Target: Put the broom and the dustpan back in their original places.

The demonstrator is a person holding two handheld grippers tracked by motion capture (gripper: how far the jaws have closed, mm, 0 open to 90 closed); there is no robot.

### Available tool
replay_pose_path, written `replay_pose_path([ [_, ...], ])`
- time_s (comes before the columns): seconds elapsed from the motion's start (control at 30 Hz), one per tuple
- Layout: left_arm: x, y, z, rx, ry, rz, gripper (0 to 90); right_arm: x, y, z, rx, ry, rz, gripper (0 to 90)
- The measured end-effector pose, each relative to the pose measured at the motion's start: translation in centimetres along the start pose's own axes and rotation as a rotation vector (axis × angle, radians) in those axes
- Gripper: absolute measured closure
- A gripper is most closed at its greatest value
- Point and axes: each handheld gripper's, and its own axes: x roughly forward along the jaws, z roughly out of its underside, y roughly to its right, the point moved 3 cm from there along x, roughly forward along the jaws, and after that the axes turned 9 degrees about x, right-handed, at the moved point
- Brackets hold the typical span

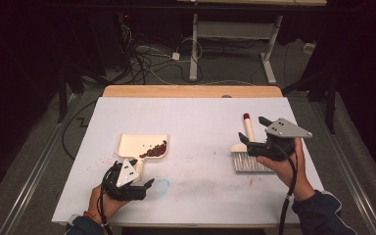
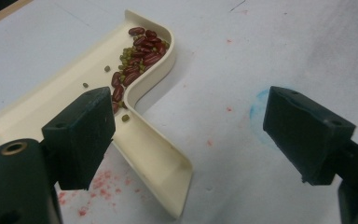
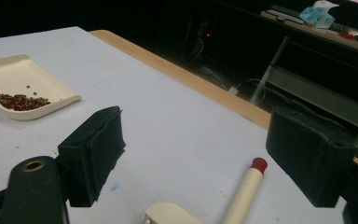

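The left gripper (image 2: 191, 135) is seen with its two black jaws spread wide apart, nothing being held between them; a cream dustpan (image 2: 51, 105) is laid on the white table (image 2: 270, 42), its handle reaching down just beside the left jaw, though contact cannot be told; red and green beans (image 2: 137, 60) are gathered against the pan's curved back wall, a few being scattered apart; red specks and a faint blue ring (image 2: 257, 112) are marked on the table.
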Motion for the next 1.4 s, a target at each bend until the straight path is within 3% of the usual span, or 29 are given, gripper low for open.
replay_pose_path([
  [0.47,0.0,0.1,0.0,0.008,-0.005,0.001,16.2,-1.4,0.1,0.9,-0.024,0.003,0.007,19.2],
  [1.4,0.1,0.2,-0.2,0.028,-0.009,-0.001,16.2,-2.4,0.6,3.6,-0.073,0.005,0.031,19.0],
])
